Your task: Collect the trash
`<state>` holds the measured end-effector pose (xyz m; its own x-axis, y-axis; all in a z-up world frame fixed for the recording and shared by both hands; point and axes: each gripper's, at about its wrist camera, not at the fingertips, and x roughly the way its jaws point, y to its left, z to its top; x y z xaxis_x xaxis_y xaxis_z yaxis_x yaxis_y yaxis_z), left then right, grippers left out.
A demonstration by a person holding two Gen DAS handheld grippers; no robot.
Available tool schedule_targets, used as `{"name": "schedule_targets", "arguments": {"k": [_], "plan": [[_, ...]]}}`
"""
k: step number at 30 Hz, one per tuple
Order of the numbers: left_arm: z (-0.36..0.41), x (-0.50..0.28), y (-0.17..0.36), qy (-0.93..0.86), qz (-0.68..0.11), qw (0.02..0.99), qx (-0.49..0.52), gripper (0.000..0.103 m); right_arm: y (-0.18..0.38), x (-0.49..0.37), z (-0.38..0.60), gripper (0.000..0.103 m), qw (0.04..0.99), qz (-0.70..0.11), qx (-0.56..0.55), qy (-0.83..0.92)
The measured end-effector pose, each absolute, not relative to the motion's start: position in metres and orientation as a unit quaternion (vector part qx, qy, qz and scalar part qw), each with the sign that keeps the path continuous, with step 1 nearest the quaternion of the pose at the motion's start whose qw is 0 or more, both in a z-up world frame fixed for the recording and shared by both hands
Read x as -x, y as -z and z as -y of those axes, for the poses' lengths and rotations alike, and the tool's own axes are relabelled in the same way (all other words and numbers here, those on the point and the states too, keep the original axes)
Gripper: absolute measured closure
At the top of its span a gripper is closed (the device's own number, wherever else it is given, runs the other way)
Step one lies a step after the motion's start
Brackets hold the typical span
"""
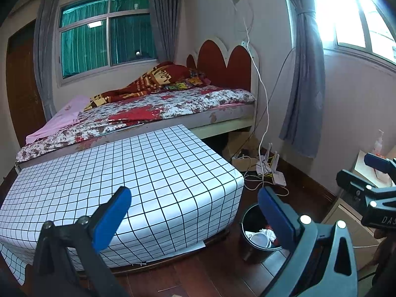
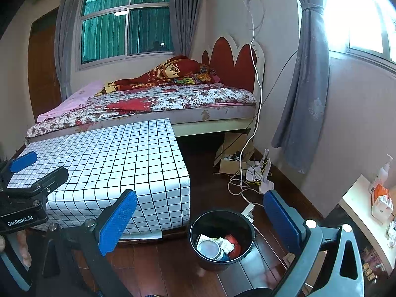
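1. The black trash bin point(image 2: 222, 240) stood on the dark wood floor point(image 2: 173, 267) just beside the grid-cloth table point(image 2: 111, 163), holding a white cup point(image 2: 209, 248), crumpled paper and red scraps.
2. Cables and a white router point(image 2: 264, 173) cluttered the floor behind it, near the bed point(image 2: 153, 104).
3. My left gripper point(image 1: 195, 212) and right gripper point(image 2: 200, 217) hung wide open, both empty.

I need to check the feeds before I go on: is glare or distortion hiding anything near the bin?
Left wrist view: the window at upper right is blown out white, and straight lines bow from the fisheye; the bin is partly behind a gripper finger. Right wrist view: the same window glares, but the bin and the trash inside show clearly.
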<state>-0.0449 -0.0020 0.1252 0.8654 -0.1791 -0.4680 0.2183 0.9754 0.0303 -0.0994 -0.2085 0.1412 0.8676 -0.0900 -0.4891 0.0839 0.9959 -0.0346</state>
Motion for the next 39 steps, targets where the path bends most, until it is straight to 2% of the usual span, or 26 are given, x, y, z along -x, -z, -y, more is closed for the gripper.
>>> {"name": "schedule_targets", "arguments": {"k": [39], "plan": [[0.0067, 0.0414, -0.1313, 0.113, -0.222, 0.967, -0.048, 0.001, -0.1455, 0.1002, 0.2116, 0.0, 0.967, -0.249, 0.002, 0.051]]}}
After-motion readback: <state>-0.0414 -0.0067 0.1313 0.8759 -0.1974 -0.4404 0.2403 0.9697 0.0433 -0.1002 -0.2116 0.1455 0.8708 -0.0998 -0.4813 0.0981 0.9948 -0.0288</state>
